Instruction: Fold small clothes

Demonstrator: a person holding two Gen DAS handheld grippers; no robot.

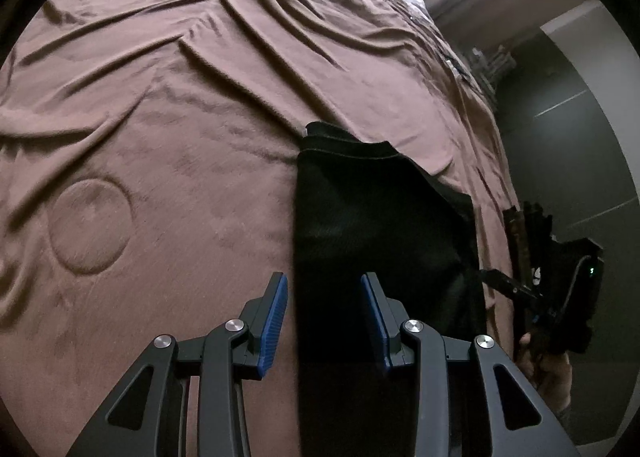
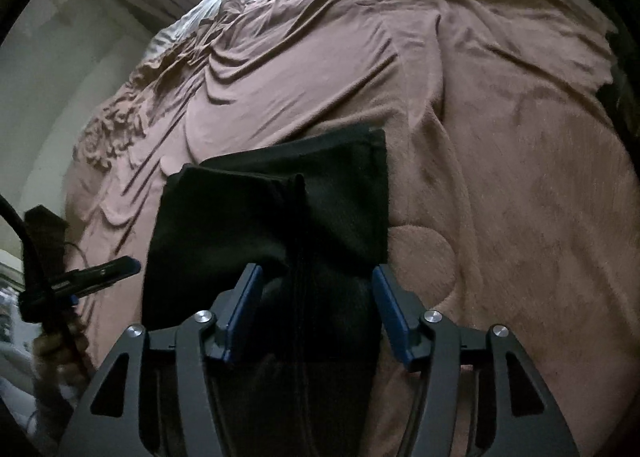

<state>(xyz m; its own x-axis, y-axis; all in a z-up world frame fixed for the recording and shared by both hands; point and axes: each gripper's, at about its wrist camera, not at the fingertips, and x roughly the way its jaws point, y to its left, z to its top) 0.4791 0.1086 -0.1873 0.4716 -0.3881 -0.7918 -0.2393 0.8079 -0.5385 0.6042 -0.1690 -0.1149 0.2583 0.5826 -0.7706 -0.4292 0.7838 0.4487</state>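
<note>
A black garment lies folded on a brown plush bedspread. My left gripper hovers over its near left edge, jaws apart, with the cloth beneath them and no pad pressing on it. In the right wrist view the same black garment shows a raised fold down its middle. My right gripper is open above that bunched near end, pads clear of the cloth on both sides. Each gripper appears in the other's view: the right gripper at the garment's right edge, the left gripper at its left.
The wrinkled bedspread covers the whole bed, with a round pattern pressed into it left of the garment. The bed's edge drops to a dark floor on the right. A person's hand holds the right tool.
</note>
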